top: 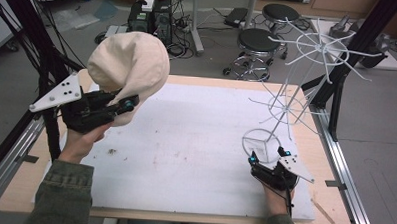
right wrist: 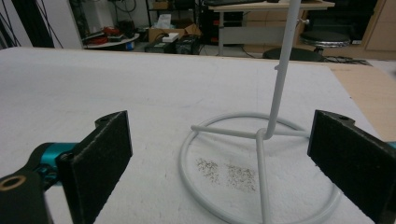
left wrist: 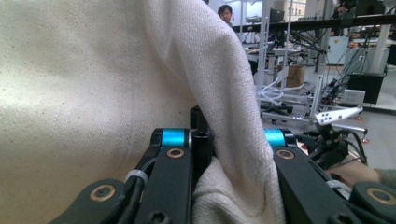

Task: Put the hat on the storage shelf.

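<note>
The left hand-held gripper (top: 128, 105) is squeezed tight on a fold of the cream hat (top: 129, 64). In the left gripper view the cloth (left wrist: 233, 177) is bunched between the two jaws, with the rest of the hat hanging big and floppy around them. The hat is up in the air, well to the left of the white wire rack (top: 308, 71) and above the table (top: 195, 137).

The right hand-held gripper (top: 257, 159) sits low by the round foot of the rack. In the right gripper view its jaws stand wide apart, one on each side of the foot ring (right wrist: 224, 140), and they hold nothing. The thin pole (right wrist: 282, 70) goes up from the middle of the ring.

Here is what could go wrong. The rack is tall and thin, and nothing is pinning it down. If the hat bumps one of the wire arms (top: 339, 47) near the top, the rack may tip over or slide on the table. Closing the right hand-held gripper on the foot first would help.

The hat is soft, and only a small fold is pinched. It could slip out and drop before it gets to the rack. It could also flop over and catch on the wrong wire arm.
</note>
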`<state>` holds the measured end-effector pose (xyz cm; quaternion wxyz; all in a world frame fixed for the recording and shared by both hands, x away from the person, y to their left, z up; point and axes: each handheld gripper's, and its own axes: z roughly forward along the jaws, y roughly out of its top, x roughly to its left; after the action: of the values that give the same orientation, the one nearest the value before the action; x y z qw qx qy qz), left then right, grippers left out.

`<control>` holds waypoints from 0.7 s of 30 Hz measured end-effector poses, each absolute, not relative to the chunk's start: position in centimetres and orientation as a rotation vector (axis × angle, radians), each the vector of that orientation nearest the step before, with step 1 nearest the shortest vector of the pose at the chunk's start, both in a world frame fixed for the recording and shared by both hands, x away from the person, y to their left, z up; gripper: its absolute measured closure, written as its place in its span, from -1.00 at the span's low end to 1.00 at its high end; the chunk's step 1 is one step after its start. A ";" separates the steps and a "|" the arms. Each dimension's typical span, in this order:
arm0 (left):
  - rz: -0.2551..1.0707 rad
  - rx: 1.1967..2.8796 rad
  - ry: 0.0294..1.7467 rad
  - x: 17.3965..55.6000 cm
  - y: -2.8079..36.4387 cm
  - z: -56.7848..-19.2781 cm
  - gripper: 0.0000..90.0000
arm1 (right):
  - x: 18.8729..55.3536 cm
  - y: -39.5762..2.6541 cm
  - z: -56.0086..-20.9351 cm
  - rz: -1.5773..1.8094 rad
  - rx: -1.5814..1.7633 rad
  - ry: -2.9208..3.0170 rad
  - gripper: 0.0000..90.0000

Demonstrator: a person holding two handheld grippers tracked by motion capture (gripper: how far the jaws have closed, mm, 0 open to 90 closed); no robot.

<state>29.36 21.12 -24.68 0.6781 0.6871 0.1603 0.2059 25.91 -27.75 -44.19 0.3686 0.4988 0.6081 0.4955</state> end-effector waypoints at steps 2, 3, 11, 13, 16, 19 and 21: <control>0.470 1.541 0.340 29.2 20.8 -24.0 0.78 | 25.8 -27.9 -44.2 1.266 1.278 1.563 -0.88; 0.472 1.536 0.330 29.2 20.6 -23.7 0.78 | 25.8 -27.9 -44.2 1.262 1.277 1.562 -0.88; 0.467 1.533 0.265 29.1 19.2 -21.8 0.78 | 25.7 -28.2 -44.3 1.258 1.290 1.554 -0.88; 0.461 1.527 0.255 29.2 18.7 -21.4 0.78 | 25.6 -28.3 -44.3 1.254 1.287 1.554 -0.88; 0.453 1.524 0.231 29.3 18.0 -20.6 0.78 | 25.5 -28.3 -44.3 1.253 1.293 1.554 -0.88; 0.448 1.526 0.204 29.3 17.1 -19.9 0.78 | 25.4 -28.4 -44.3 1.250 1.286 1.559 -0.88; 0.443 1.528 0.191 29.3 16.4 -19.4 0.78 | 25.4 -28.4 -44.3 1.254 1.283 1.558 -0.88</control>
<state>29.33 16.36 -19.43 0.6958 0.6850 0.0856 0.1985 25.37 -28.36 -44.27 0.3733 0.5010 0.6083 0.4896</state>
